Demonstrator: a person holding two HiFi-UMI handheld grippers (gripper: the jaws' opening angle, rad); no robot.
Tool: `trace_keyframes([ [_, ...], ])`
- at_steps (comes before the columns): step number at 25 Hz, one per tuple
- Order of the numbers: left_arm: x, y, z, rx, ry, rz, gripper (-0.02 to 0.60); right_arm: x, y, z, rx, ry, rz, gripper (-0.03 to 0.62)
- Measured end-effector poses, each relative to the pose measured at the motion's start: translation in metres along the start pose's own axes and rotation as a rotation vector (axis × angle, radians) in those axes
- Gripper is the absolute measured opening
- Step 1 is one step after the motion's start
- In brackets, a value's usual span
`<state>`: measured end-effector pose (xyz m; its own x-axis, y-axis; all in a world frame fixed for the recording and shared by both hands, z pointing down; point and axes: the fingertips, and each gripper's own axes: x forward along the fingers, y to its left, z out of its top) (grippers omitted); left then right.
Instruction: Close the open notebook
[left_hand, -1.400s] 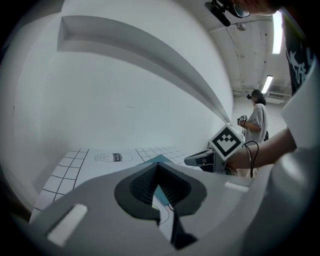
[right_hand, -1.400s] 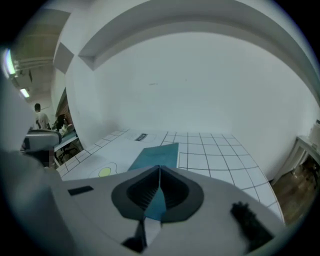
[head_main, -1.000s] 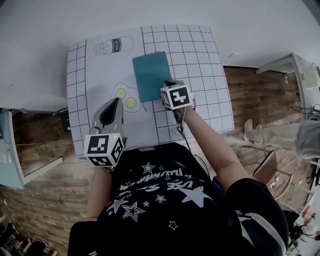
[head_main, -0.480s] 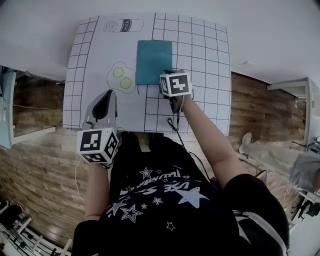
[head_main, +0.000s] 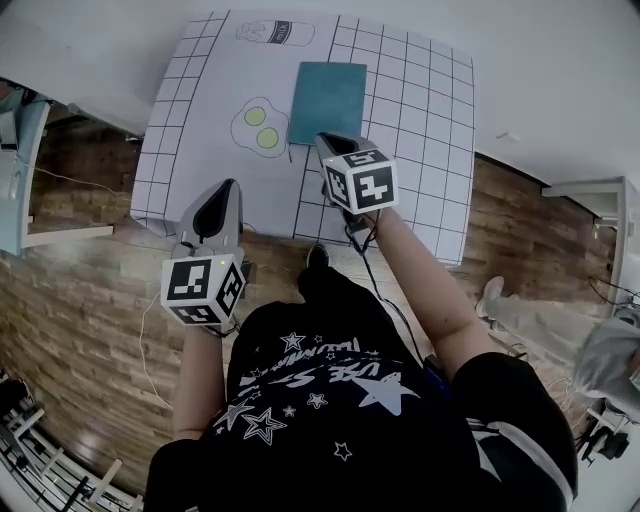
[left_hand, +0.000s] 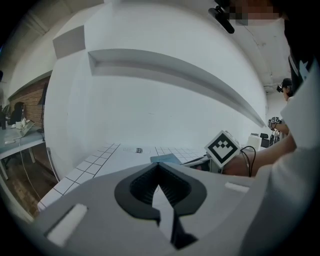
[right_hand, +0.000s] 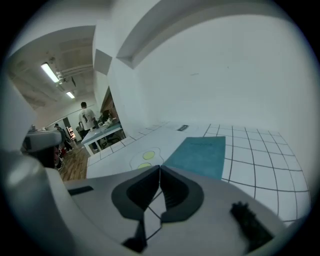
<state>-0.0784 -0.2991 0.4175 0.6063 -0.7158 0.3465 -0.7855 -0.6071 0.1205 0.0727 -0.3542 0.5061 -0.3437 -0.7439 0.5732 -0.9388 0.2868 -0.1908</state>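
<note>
two grippers, both with jaws pressed together on nothing. nearest, the left gripper (head_main: 226, 192) hangs over the near edge of the bench (head_main: 170, 150), well apart from the work, and its own view shows only bench beyond the meeting jaws. further in, the right gripper (head_main: 322, 142) has its tip at the near edge of the notebook (head_main: 328, 102) in the head view. its own view shows the teal cover lying ahead of the closed jaws, so i judge it to be off the cover, not on it. just left of that tip is the egg drawing (head_main: 258, 128). the notebook lies flat on the grid about midway across the bench, cover up, no pages showing, square to the lines. past it, at the far edge, is a bottle drawing (head_main: 275, 33).

from that, the closing looks done, and what's left is to check it and come away cleanly. keep the right gripper's jaws together so no pad snags the cover's edge. lift before drawing back, never dragging across the cover, since a thin book like this would likely slide or flip open. watch the free edge for spring-back. which side the spine is on i cannot tell. if the cover rises, press it flat with the closed tip near that edge. the left gripper has no job here and is best kept clear.
</note>
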Motion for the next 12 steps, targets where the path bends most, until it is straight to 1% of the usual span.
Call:
trace_keyframes([
  [6, -0.05, 0.0, -0.015, -0.045, -0.026, -0.003, 0.008, -0.042, 0.058, 0.003, -0.109, -0.074, 0.038, 0.015],
  [12, -0.105, -0.012, -0.032, -0.058, -0.049, -0.017, 0.009, -0.085, 0.102, -0.015, -0.107, -0.123, 0.046, 0.015],
])
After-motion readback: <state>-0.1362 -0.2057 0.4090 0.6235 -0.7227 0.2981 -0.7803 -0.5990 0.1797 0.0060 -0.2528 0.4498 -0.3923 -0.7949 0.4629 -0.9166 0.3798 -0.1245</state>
